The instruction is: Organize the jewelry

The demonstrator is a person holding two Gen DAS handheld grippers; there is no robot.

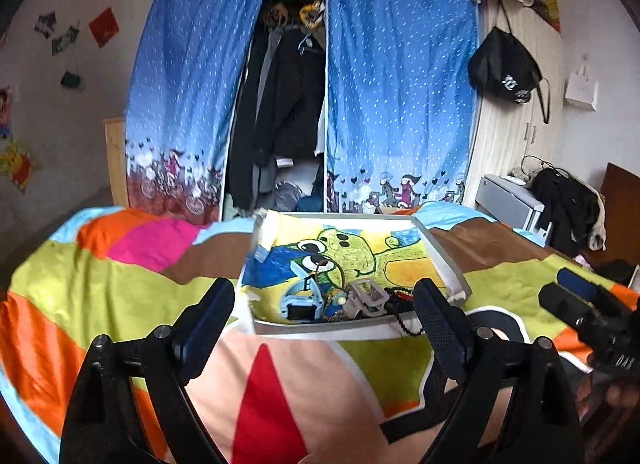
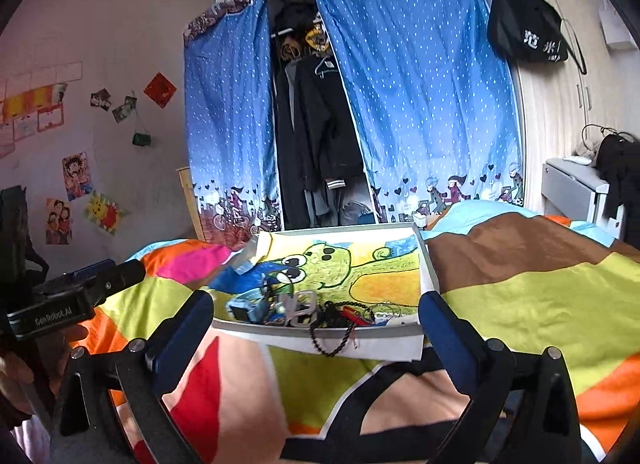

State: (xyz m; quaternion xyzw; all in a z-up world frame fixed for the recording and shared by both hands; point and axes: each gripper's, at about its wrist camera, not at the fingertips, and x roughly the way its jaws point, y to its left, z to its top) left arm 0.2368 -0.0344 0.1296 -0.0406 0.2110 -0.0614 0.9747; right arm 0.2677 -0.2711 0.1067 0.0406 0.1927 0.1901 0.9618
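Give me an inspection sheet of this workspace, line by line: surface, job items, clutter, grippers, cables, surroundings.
Surface: bed with colourful patchwork blanket.
Job's things: shallow white tray lined with a cartoon drawing; jewelry pile heaped at its near edge, including a blue watch; black bead string hanging over the rim.
Clutter: nothing seen on the blanket beside the tray.
Grippers: left gripper open, empty, short of the tray; right gripper open, empty.
Cables: nothing seen.
Surroundings: blue curtained wardrobe standing open, black bag hanging, pictures on wall.
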